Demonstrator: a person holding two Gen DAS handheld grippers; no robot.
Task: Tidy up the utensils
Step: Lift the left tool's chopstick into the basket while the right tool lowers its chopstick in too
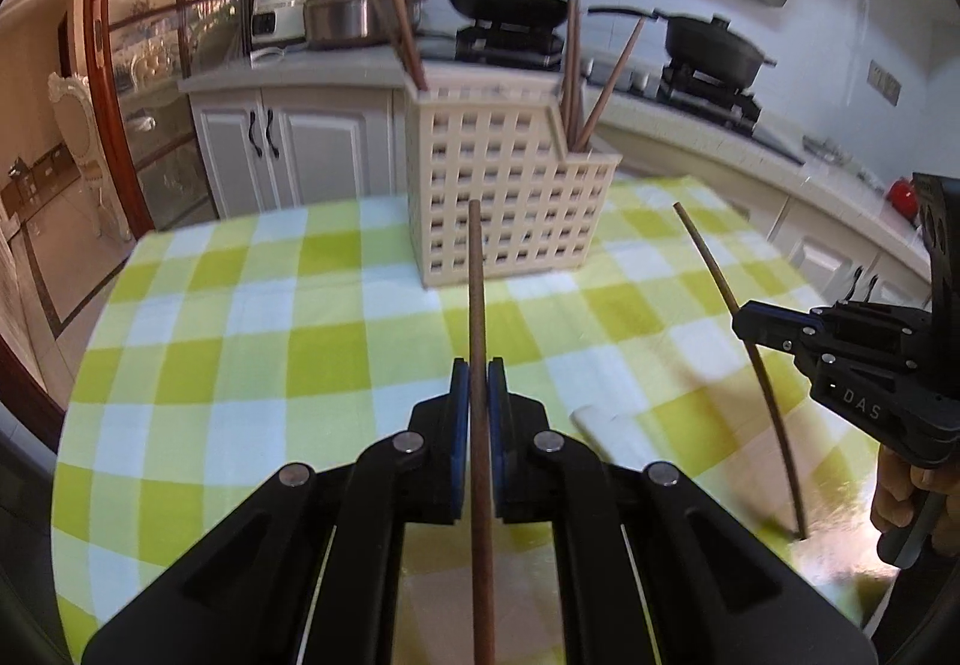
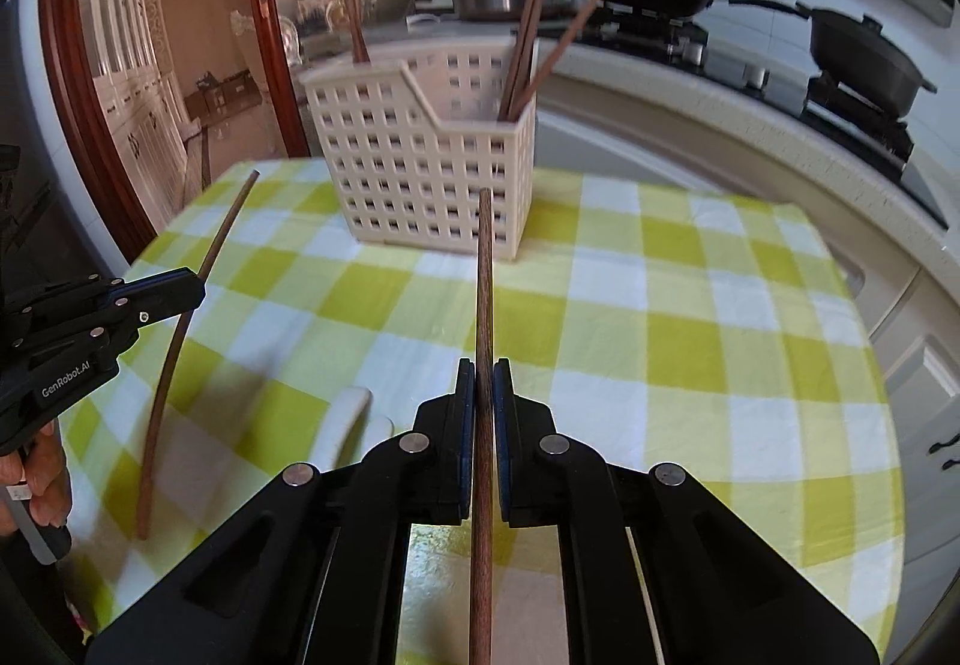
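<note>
1. Left wrist view: left gripper (image 1: 479, 383), jaws clamped on a brown chopstick (image 1: 477, 269) running straight fwd between the blue pads. Cream lattice utensil basket (image 1: 504, 197) stands ahead on the green-checked tabletop (image 1: 240, 341), w/ other chopsticks upright in it.
2. Right wrist view: right gripper (image 2: 483, 383), jaws clamped on a second chopstick (image 2: 485, 269), tip aimed at the basket's nearer wall.

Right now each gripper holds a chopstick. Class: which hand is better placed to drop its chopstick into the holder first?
Neither clearly. The left gripper and the right gripper each grip a chopstick pointing at the holder, about equally near.
</note>
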